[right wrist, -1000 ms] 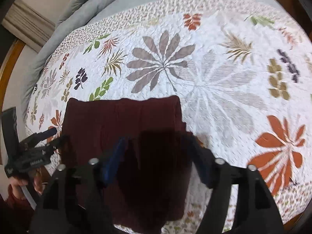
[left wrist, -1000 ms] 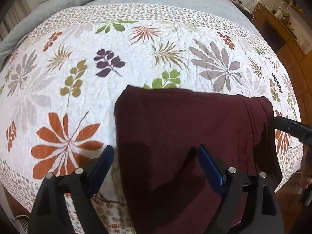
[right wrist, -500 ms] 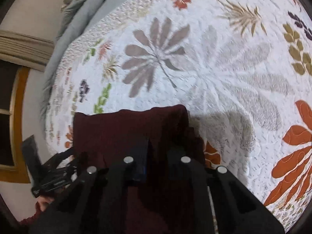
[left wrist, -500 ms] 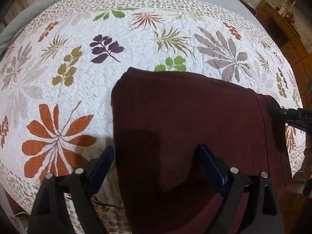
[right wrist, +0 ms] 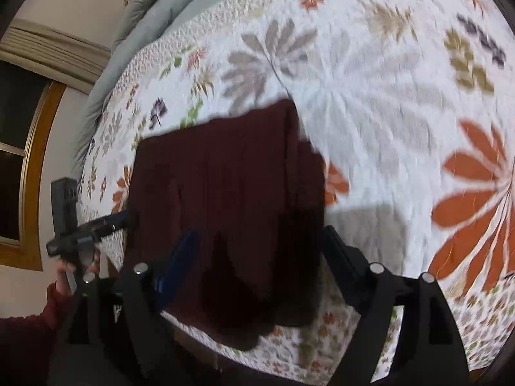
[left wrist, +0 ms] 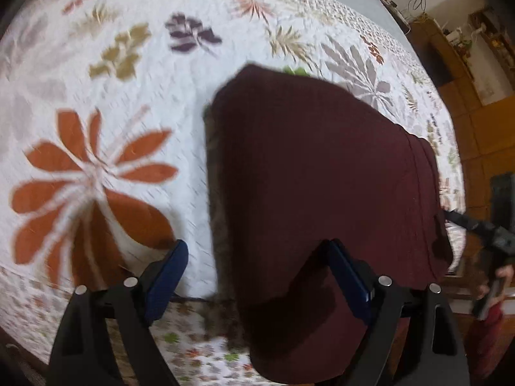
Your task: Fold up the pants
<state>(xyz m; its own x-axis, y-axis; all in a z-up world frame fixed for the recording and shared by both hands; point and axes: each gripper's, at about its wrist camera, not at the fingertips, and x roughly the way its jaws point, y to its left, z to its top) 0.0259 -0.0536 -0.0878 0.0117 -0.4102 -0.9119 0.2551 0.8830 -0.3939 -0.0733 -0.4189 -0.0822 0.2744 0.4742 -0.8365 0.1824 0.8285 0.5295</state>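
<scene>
The maroon pants point(left wrist: 315, 173) lie folded into a thick block on the flowered quilt point(left wrist: 96, 103) of the bed, near its front edge, with their near end hanging over it. Both tongs hover above that end. The left tongs point(left wrist: 257, 267) stand wide apart, gripping nothing. The right tongs point(right wrist: 260, 251) have just sprung apart again — cloth lies below them, not pinched. The fabric looks soft, limp and fairly light, so layers may slide. I'd take the hanging edge at both corners — all layers together.
</scene>
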